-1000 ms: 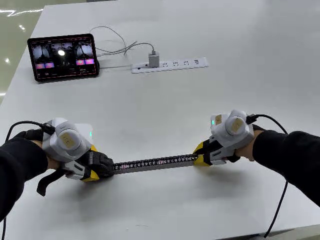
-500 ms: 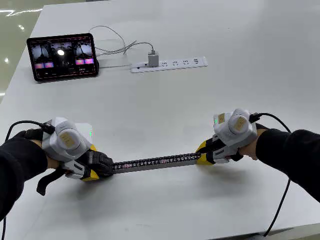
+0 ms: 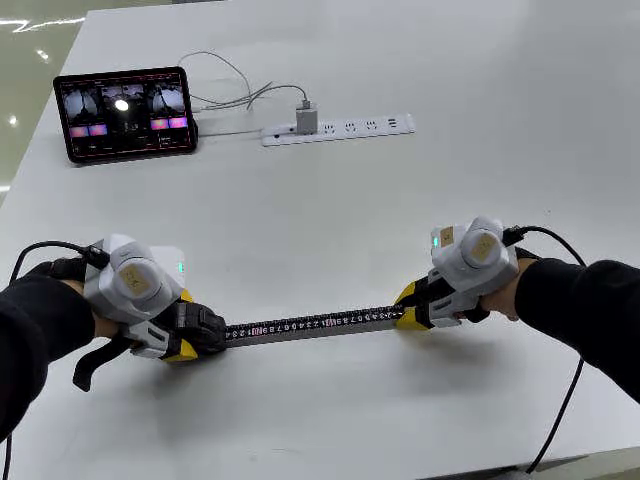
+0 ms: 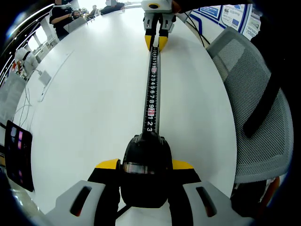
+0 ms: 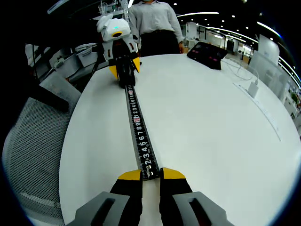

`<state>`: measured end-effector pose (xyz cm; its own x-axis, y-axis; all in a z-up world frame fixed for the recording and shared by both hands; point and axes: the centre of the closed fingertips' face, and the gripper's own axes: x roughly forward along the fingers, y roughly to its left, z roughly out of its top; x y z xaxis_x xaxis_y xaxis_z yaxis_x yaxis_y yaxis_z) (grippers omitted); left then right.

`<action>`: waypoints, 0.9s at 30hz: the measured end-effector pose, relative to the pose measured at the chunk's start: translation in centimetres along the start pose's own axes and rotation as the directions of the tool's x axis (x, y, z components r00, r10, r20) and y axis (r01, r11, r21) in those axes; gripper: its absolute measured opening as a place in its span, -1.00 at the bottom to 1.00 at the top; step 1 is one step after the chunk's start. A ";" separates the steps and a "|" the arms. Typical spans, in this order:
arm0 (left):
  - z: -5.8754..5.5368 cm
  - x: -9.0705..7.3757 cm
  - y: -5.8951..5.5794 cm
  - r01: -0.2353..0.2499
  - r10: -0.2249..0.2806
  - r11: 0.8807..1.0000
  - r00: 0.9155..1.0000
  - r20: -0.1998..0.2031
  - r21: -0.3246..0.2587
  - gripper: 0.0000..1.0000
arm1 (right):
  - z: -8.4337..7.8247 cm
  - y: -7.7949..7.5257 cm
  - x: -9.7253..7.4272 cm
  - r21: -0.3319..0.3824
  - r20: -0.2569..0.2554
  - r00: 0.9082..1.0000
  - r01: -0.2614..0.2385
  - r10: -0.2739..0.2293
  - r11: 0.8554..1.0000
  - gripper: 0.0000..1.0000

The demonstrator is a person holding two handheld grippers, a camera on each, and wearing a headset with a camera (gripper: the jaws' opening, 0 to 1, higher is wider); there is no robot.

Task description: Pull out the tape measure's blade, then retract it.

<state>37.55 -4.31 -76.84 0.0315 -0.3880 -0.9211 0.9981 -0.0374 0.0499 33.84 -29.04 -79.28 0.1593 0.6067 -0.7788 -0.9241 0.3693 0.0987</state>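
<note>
On a white table (image 3: 330, 200), the left gripper (image 3: 185, 324) clamps the black tape measure (image 4: 145, 157), anchoring it; its blade (image 3: 310, 325) stretches taut rightward, low over the table; the right gripper (image 3: 406, 308) pinches the blade's tip, apparently to draw it out.

Both are the same make: the left gripper (image 3: 192, 326), nearer the tablet (image 3: 126, 113), and the right gripper (image 3: 404, 308), farther from the tablet, each have a rounded pale-grey housing with a tan square sticker on top, a small green light, and dark jaws tipped in yellow. A black cable (image 3: 40, 247) trails from the back of each, and the person wears black sleeves (image 3: 580, 310)
</note>
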 end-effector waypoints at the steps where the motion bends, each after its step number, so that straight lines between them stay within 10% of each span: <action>1: 0.0 0.0 0.0 -0.001 0.001 1.000 1.000 0.000 0.000 -0.33 | 0.0 0.0 0.0 -0.002 -0.001 1.000 0.001 -0.001 1.000 -0.82; 27: 0.1 0.0 0.2 0.019 -0.019 1.000 1.000 0.000 0.005 -0.32 | 0.0 0.1 -0.1 -0.056 -0.059 0.998 -0.004 0.001 0.998 -0.77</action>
<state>37.71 -4.46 -76.82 0.0127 -0.3875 -0.9218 0.9982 -0.0494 0.0345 33.71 -29.00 -79.20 0.1380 0.5647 -0.8137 -0.9428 0.3267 0.0668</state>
